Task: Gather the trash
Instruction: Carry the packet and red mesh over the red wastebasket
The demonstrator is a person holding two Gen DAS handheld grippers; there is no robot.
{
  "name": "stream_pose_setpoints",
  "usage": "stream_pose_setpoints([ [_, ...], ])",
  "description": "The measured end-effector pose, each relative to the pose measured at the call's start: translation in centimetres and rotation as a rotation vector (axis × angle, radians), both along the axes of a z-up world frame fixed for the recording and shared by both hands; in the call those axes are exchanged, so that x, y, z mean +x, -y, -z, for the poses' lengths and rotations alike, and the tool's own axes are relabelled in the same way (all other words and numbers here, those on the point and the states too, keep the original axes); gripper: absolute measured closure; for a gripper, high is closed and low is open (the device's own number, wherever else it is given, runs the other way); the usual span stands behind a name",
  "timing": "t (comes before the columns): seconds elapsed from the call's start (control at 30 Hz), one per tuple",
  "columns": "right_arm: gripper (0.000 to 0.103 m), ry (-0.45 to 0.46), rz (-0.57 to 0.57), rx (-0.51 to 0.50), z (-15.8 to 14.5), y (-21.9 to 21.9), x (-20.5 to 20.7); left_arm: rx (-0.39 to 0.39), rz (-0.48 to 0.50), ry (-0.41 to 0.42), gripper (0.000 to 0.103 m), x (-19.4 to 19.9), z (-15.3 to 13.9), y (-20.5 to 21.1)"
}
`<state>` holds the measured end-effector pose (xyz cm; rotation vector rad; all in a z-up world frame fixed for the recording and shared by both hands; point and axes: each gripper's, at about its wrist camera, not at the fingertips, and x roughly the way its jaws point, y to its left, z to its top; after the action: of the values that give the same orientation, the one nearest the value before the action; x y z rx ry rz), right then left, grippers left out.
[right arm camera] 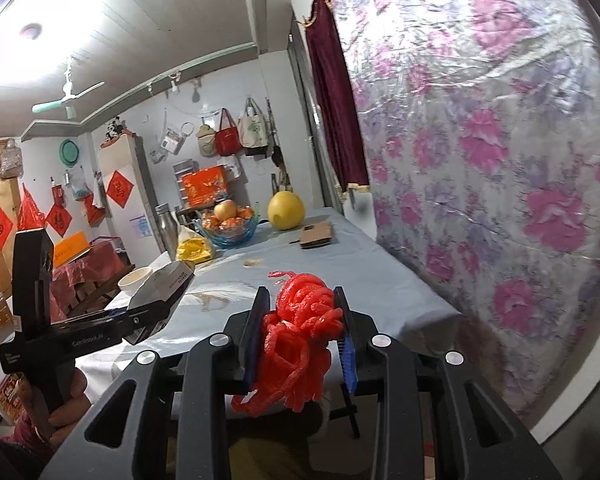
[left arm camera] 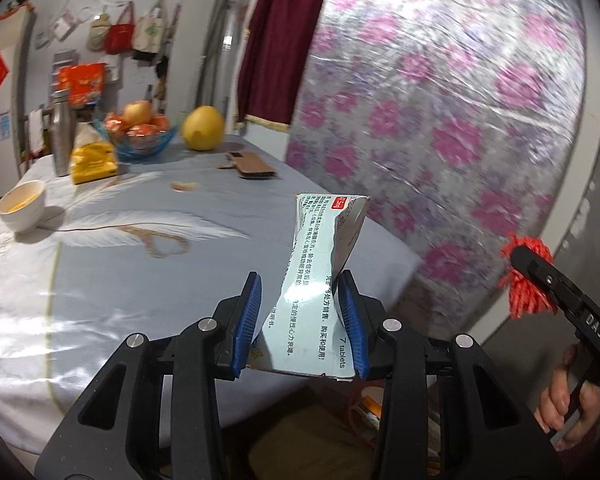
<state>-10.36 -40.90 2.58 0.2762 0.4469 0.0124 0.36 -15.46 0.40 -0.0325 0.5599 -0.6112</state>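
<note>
Across the left half of frame, pale blue cloth-covered desk point(left arm camera: 112, 280). At centre, crumpled white-and-teal cardboard tablet box point(left arm camera: 320, 280) pinched between left gripper point(left arm camera: 300, 304) fingers. In right wrist view, lower centre, bunched red foam-net fruit sleeve point(right arm camera: 300, 336) clamped in right gripper point(right arm camera: 300, 320) fingers.
</note>
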Motion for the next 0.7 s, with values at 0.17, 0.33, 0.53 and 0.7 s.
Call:
stream_pose_setpoints([
  [0.17, 0.071, -0.036, 0.029, 0.007, 1.0, 2.1, -0.9, 0.031, 0.076, -0.019, 0.063, -1.1, 0.9, 3.4],
  [0.33, 0.071, -0.071, 0.061, -0.011, 2.1, 3.7, -1.9, 0.074, 0.138, -0.042, 0.063, -2.0, 2.2, 6.4],
  [0.53, 0.071, -0.129, 0.100, -0.024, 3.7, 6.1, -3.1, 0.131, 0.205, -0.069, 0.063, -3.2, 4.0, 9.7],
  [0.7, 0.071, -0.197, 0.129, -0.018, 6.0, 8.0, -4.0, 0.168, 0.255, -0.091, 0.063, -4.0, 5.4, 11.8],
])
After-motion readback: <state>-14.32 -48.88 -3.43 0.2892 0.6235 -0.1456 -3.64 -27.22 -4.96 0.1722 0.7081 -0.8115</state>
